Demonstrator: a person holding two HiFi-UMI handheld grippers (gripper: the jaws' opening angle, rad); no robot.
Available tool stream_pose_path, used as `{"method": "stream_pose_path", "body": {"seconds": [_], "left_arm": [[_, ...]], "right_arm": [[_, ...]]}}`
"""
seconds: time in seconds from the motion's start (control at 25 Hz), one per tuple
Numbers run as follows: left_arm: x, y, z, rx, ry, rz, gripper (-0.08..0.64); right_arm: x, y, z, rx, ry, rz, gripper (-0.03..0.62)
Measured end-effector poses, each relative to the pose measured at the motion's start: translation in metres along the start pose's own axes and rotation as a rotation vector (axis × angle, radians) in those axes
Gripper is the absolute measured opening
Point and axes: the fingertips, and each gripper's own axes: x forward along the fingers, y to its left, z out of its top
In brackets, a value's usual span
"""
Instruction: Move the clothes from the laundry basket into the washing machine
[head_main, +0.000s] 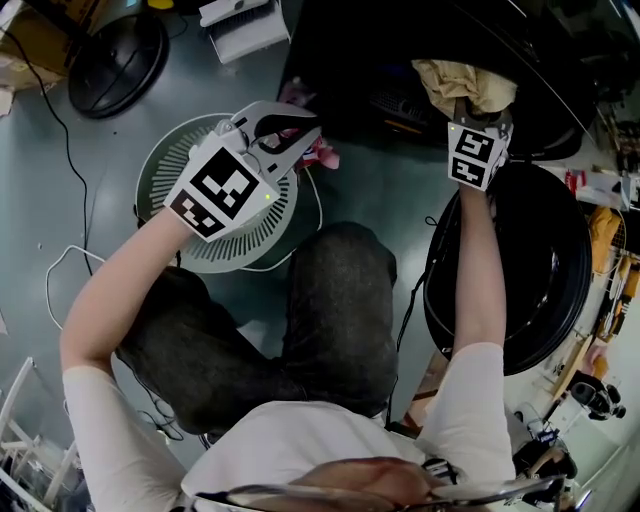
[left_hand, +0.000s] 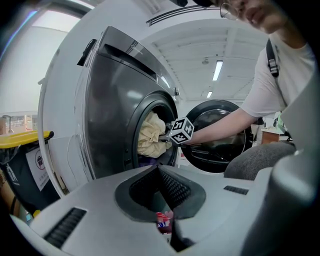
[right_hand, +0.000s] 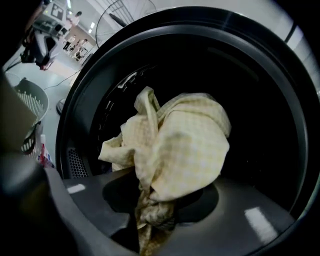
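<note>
1. My right gripper (right_hand: 154, 220) is pinching the yellow cloth (right_hand: 185, 150) by a bunched fold. I hold it in the mouth of the washer (left_hand: 115, 100) so it should drop into the drum, not onto the floor
2. The cloth hangs in the washer's opening, not yet let go, and I judge this piece's transfer nearly done
3. My left gripper (head_main: 285, 135) hovers over the basket (head_main: 165, 165) in front of the washer. Its jaws are spread with nothing pressed between them, likely ready for the next piece
4. A pink garment (head_main: 322, 152) lies by its tips, at the basket's rim on the side toward the washer
5. The door (head_main: 540, 290) stands swung wide beside the washer's mouth, leaving it clear
6. Hard to see: the washer's depth is black, so I cannot tell what lies inside; the cloth covers my right pads; the left gripper hides much of the basket, so I cannot count what remains
</note>
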Motion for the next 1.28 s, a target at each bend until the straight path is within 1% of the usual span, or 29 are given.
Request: {"method": "stream_pose_path", "body": {"seconds": [0.08, 0.16, 0.28, 0.48, 0.6, 0.68, 0.72, 0.8, 0.84, 0.92, 1.0, 1.08, 1.28], "left_arm": [[-0.004, 0.001, -0.001, -0.002, 0.001, 0.005, 0.006], [-0.009, 0.002, -0.003, -0.014, -0.001, 0.014, 0.006], [-0.019, 0.003, -0.009, -0.034, 0.005, 0.024, 0.006], [-0.033, 0.005, -0.021, -0.030, 0.030, 0.032, 0.006], [-0.040, 0.008, -0.021, -0.049, 0.025, 0.042, 0.006], [-0.043, 0.010, -0.020, -0.063, 0.016, 0.050, 0.006], [-0.044, 0.011, -0.019, -0.066, 0.014, 0.052, 0.006], [-0.047, 0.012, -0.020, -0.067, 0.016, 0.056, 0.006], [-0.049, 0.012, -0.021, -0.067, 0.020, 0.057, 0.006], [-0.052, 0.011, -0.023, -0.069, 0.023, 0.060, 0.006], [-0.054, 0.011, -0.024, -0.073, 0.019, 0.064, 0.006], [-0.056, 0.012, -0.024, -0.083, 0.012, 0.070, 0.006], [-0.058, 0.009, -0.031, -0.091, 0.015, 0.074, 0.006]], "right_arm": [[0.007, 0.004, -0.001, -0.076, -0.011, -0.027, 0.170], [0.013, 0.011, 0.000, -0.178, -0.027, -0.049, 0.170], [0.021, 0.027, 0.001, -0.308, -0.045, -0.045, 0.172], [0.031, 0.045, 0.003, -0.428, -0.055, -0.033, 0.173], [0.041, 0.056, -0.001, -0.529, -0.054, -0.024, 0.175], [0.053, 0.062, -0.012, -0.577, -0.017, -0.003, 0.193], [0.061, 0.064, -0.022, -0.578, 0.024, 0.015, 0.243], [0.074, 0.065, -0.040, -0.554, 0.127, 0.057, 0.462], [0.077, 0.065, -0.046, -0.551, 0.163, 0.068, 0.491], [0.077, 0.062, -0.046, -0.555, 0.174, 0.059, 0.491], [0.072, 0.053, -0.037, -0.531, 0.152, 0.020, 0.491], [0.069, 0.045, -0.029, -0.505, 0.143, 0.001, 0.489], [0.059, 0.052, -0.024, -0.531, 0.132, 0.026, 0.488]]}}
